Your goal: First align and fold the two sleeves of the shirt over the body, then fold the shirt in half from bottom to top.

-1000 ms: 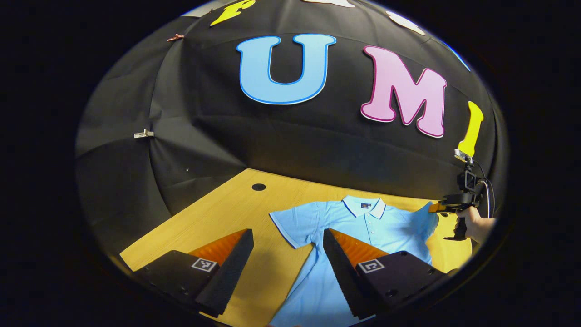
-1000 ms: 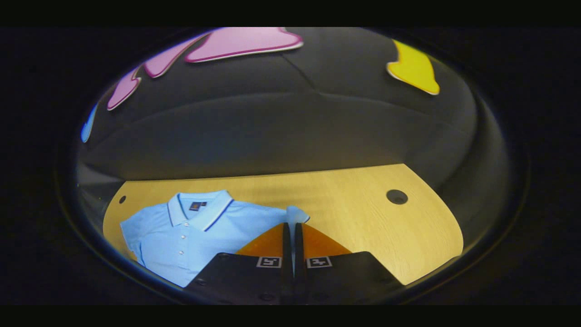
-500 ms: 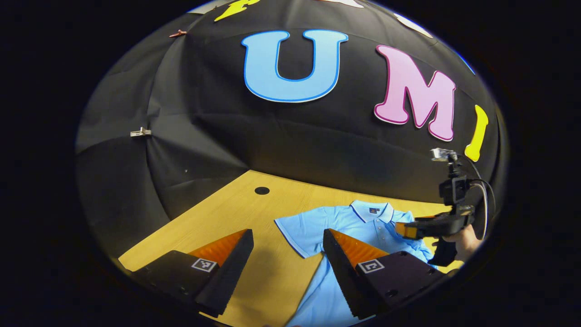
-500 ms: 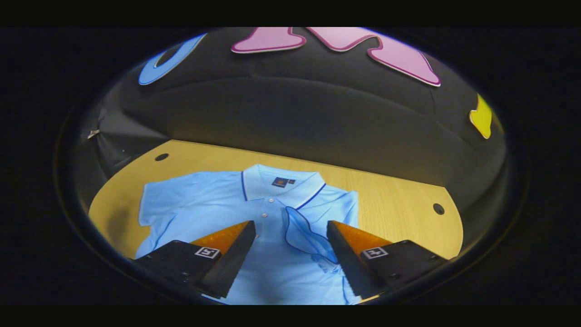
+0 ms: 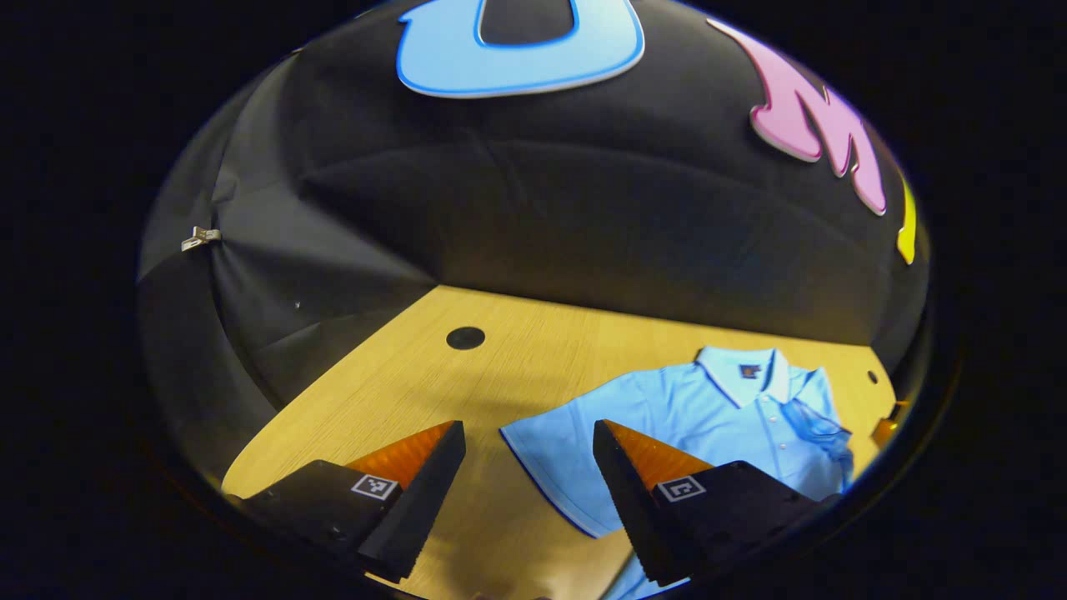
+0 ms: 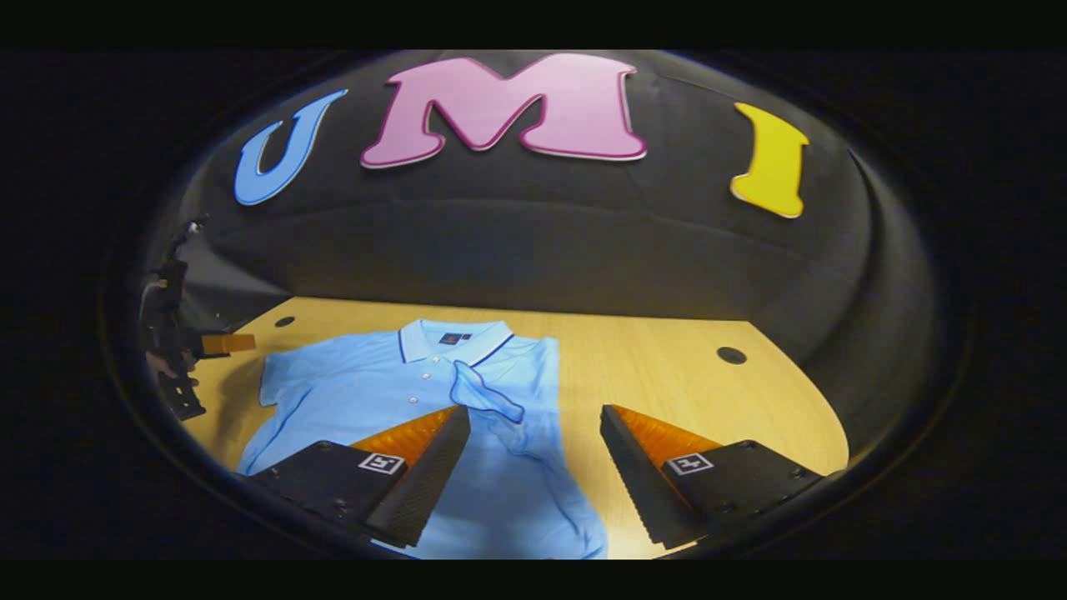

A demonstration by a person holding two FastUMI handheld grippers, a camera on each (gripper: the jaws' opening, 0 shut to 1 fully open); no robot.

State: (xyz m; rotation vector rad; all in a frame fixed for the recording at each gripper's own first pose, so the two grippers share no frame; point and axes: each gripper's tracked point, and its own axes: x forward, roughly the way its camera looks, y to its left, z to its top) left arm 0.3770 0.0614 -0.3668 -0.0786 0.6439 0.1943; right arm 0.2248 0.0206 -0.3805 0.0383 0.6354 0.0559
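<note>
The light blue shirt [image 6: 433,392] lies face up on the wooden desk [image 6: 667,367], collar [image 6: 454,339] toward the booth's black wall. In the right gripper view, one sleeve [image 6: 488,400] is folded over the chest, just below the collar at 5 o'clock. The other sleeve [image 5: 554,446] lies flat, spread out on the desk.

My right gripper [image 6: 533,467] hovers over the shirt's lower body, jaws wide apart, empty. My left gripper [image 5: 525,483] hovers near the unfolded sleeve, jaws spread, empty; whether one finger touches the cloth I cannot tell.
</note>
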